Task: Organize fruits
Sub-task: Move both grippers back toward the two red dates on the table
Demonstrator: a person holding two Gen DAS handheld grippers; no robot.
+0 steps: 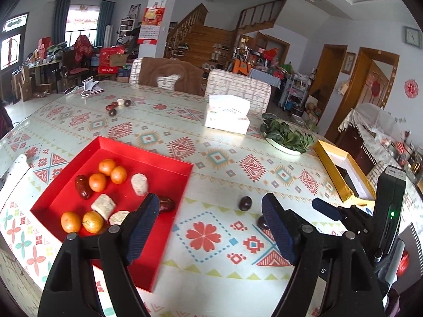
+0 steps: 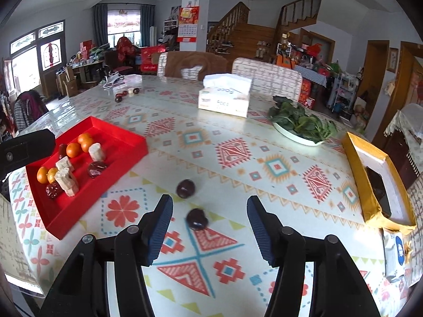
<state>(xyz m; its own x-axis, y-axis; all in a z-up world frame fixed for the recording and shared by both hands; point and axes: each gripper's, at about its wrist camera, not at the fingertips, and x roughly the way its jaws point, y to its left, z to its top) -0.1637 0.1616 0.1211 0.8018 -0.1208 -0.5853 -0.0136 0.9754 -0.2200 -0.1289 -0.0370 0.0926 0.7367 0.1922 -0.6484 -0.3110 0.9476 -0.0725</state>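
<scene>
A red tray (image 1: 158, 174) holds several oranges (image 1: 97, 182), dark red dates (image 1: 82, 187) and pale cake pieces (image 1: 139, 184). My left gripper (image 1: 210, 203) stands open and empty over the tray's right edge and the table. Two dark dates (image 1: 245, 203) lie loose on the patterned tablecloth right of the tray. In the right wrist view, one date (image 2: 197, 219) lies on the cloth in line with the gap of my open right gripper (image 2: 210, 203), untouched. The other date (image 2: 185, 189) sits just beyond. The tray (image 2: 124, 137) is at the left.
A tissue box (image 2: 224, 97) stands mid-table, with a plate of green leaves (image 2: 301, 124) to its right. An open gold box (image 2: 370, 163) sits at the right edge. More dates (image 2: 127, 92) lie at the far side. Two chairs (image 2: 267, 76) stand behind the table.
</scene>
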